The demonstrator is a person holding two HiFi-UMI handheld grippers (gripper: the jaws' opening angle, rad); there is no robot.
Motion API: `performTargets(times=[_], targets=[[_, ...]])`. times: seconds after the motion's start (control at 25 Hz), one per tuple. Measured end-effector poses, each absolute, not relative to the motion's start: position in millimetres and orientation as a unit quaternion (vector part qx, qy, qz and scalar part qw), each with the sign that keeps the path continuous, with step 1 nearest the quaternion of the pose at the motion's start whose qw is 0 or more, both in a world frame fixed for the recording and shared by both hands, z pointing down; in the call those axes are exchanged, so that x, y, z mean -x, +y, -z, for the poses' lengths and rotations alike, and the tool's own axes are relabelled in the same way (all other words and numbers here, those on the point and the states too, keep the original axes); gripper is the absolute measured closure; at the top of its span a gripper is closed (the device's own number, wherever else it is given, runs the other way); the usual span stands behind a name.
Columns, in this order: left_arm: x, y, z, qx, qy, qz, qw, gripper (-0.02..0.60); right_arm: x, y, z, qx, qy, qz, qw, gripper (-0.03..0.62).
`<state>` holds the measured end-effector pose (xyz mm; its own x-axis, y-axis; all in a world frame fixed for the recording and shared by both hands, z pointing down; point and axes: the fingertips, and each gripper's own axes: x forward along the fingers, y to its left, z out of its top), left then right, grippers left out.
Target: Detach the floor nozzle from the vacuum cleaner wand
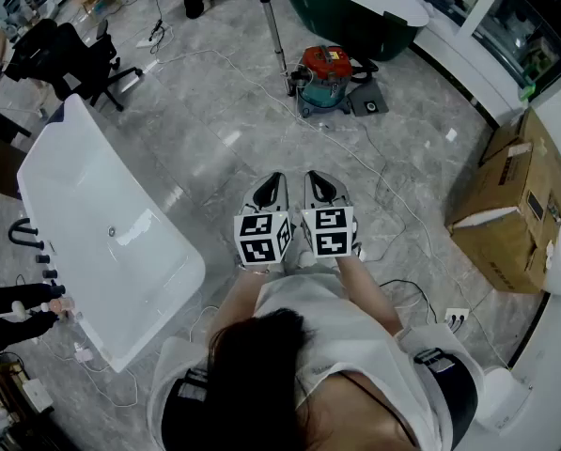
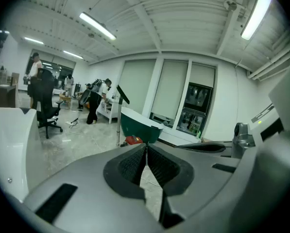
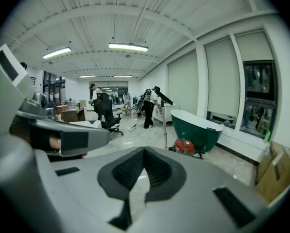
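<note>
Fingers (image 2: 134,166) of left gripper (image 1: 272,181) and right gripper (image 1: 318,178) together, red vacuum cleaner (image 1: 325,69) beyond

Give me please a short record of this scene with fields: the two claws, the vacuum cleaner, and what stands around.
left claw: shut, empty
right claw: shut, empty
claws together: side by side, held above the floor
vacuum cleaner: red, on the floor ahead, untouched
white bathtub: at the left
cardboard box: at the right
task: not yet begun
</note>
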<state>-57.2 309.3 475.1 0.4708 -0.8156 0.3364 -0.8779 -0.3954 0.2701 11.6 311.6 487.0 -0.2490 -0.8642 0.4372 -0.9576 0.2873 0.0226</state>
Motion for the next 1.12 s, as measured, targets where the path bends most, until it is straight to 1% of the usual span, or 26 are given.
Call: performTargets(times=[0.56, 1.12], targets=[[49.8, 300.9, -476.5, -0.822, -0.521, -0.065, 0.218, 0.566, -21.8, 302.0, -487.9, -0.575, -0.785, -0.126, 0.192, 0.579], [0.8, 287.5, -483.3, -0.815, -0.534, -0.069, 0.215, 0.566, -70.8, 282.4, -488.8, -0.565, -0.795, -0.124, 0.181, 0.579]])
